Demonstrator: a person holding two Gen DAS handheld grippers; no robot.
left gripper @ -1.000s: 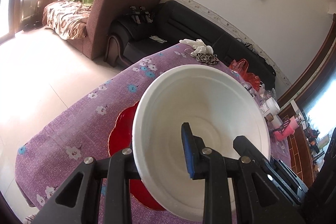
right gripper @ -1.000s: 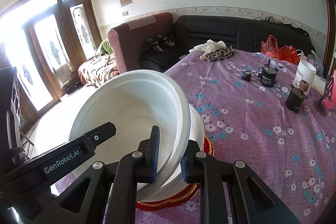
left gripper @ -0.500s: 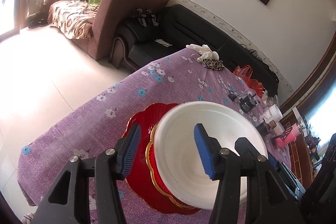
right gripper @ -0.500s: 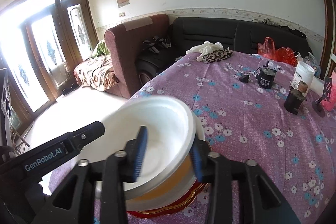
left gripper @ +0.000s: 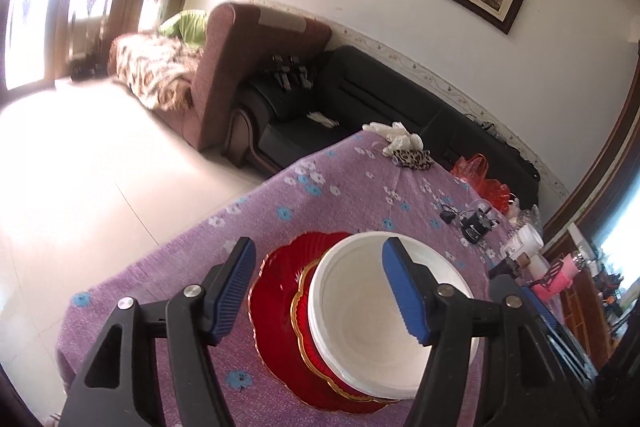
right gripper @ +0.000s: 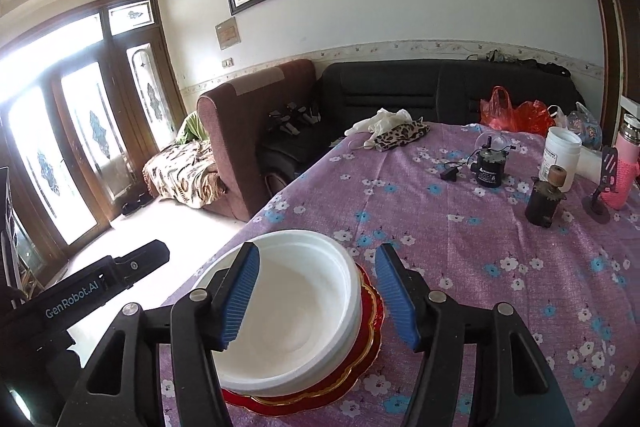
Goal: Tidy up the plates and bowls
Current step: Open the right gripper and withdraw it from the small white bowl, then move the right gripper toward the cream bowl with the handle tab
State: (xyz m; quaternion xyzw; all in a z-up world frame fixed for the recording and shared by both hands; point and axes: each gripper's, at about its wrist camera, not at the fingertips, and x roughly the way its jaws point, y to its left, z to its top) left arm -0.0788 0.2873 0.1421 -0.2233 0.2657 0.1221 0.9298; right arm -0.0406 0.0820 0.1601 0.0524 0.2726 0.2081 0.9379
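Observation:
White bowls (left gripper: 372,331) sit nested in a stack on red gold-rimmed plates (left gripper: 280,307) on the purple flowered tablecloth (left gripper: 320,187). The stack shows in the right wrist view too, with the bowls (right gripper: 296,311) on the red plates (right gripper: 360,359). My left gripper (left gripper: 320,287) is open and empty, raised above the stack. My right gripper (right gripper: 316,295) is open and empty, also above the stack. The left gripper's black body (right gripper: 92,287) shows at the left in the right wrist view.
On the far side of the table lie a leopard-print cloth (right gripper: 400,137), a small black motor (right gripper: 490,167), a white jar (right gripper: 560,157), a dark bottle (right gripper: 544,203), a pink item (right gripper: 624,179) and red bags (right gripper: 516,113). Sofas (right gripper: 400,95) stand beyond the table's left edge (left gripper: 168,255).
Both grippers were shut on the rim of the top white bowl. They lowered it onto the stack, opened and pulled back and up.

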